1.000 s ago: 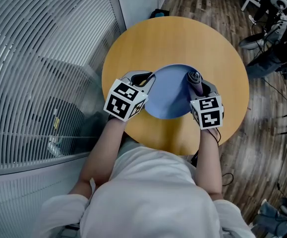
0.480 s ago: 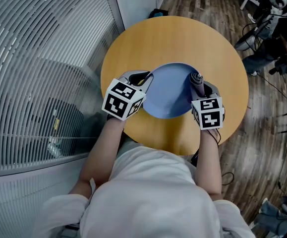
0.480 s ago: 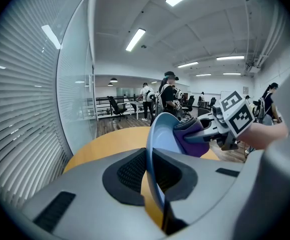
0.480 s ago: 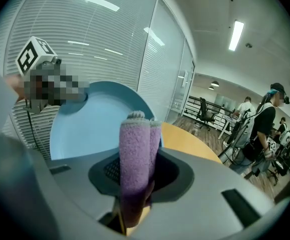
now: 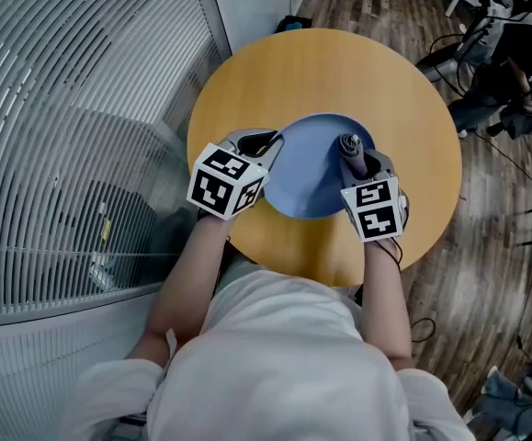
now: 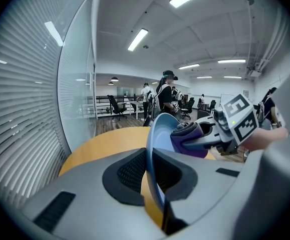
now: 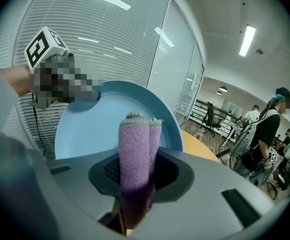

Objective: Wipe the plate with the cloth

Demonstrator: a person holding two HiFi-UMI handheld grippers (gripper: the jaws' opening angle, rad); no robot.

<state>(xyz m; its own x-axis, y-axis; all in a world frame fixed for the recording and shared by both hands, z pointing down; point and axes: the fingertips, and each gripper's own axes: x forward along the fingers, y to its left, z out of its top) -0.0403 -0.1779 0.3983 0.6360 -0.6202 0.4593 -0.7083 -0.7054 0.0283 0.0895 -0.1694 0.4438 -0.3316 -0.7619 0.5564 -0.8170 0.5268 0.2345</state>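
Pinches the blue plate's (image 5: 311,180) left rim between the left gripper's (image 6: 153,160) pads, above the round table (image 5: 325,72). Clamps the rolled purple cloth (image 7: 133,151) upright between the right gripper's (image 7: 136,176) 2 pads, against the plate's face.

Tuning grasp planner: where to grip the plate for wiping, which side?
Left rim of the plate, jaws edge-on from the left, as the left gripper does: thin rim fits the jaws, face is open to the cloth in the right gripper.
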